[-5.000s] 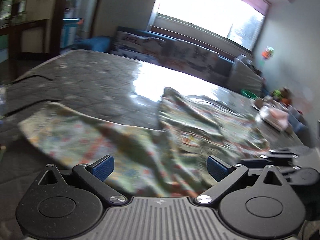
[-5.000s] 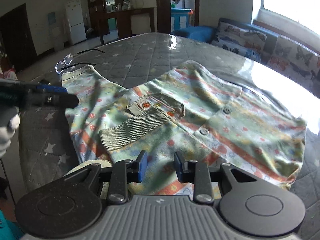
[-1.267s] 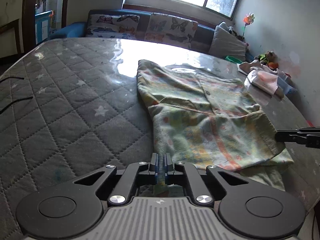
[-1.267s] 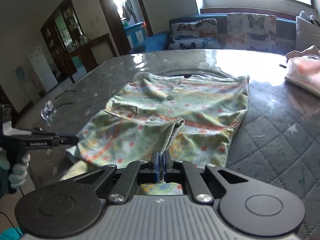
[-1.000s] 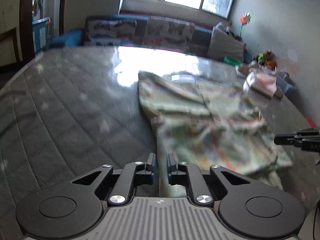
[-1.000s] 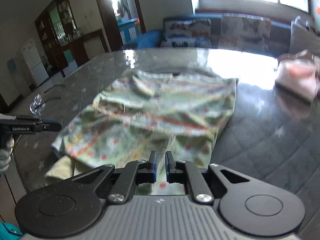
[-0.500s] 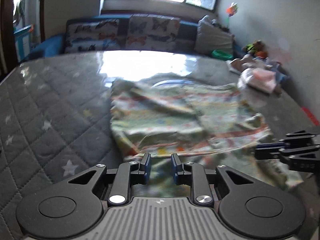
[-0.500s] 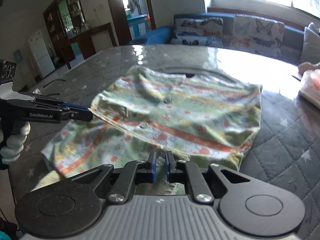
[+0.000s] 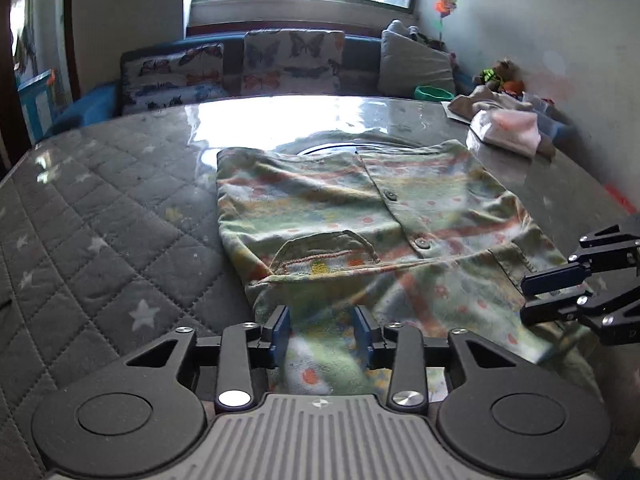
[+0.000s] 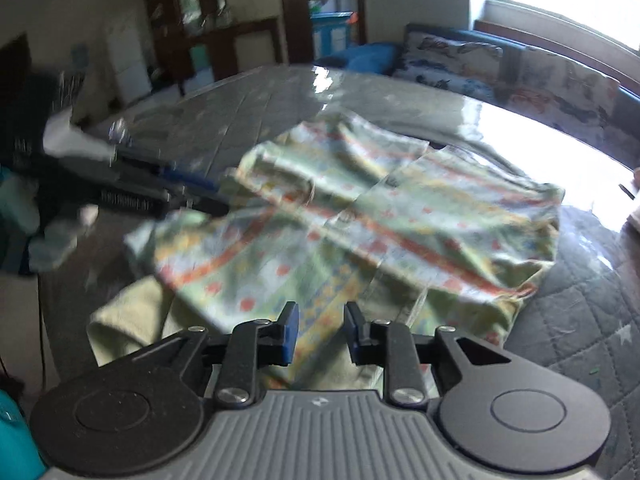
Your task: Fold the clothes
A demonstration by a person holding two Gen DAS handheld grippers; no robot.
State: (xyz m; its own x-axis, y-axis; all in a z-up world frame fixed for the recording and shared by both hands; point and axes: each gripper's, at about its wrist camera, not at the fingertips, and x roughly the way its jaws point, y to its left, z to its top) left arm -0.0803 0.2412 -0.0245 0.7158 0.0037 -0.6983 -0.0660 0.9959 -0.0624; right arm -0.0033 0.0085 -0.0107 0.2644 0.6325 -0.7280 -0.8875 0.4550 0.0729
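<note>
Both tools, left [image 9: 322,334] and right [image 10: 319,330], are spread over the near hem of the shirt [image 9: 360,216], which stretches away across the table [image 9: 100,216].

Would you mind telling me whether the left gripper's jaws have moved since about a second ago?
Yes. The left gripper was shut on the patterned shirt then; now its jaws stand apart, with the near hem lying loose between them.

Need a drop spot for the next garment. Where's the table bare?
Bare quilted table left of the patterned shirt, from the near edge back to the sofa cushions. Crowded: the far right corner with the pink-and-white clothes pile.
</note>
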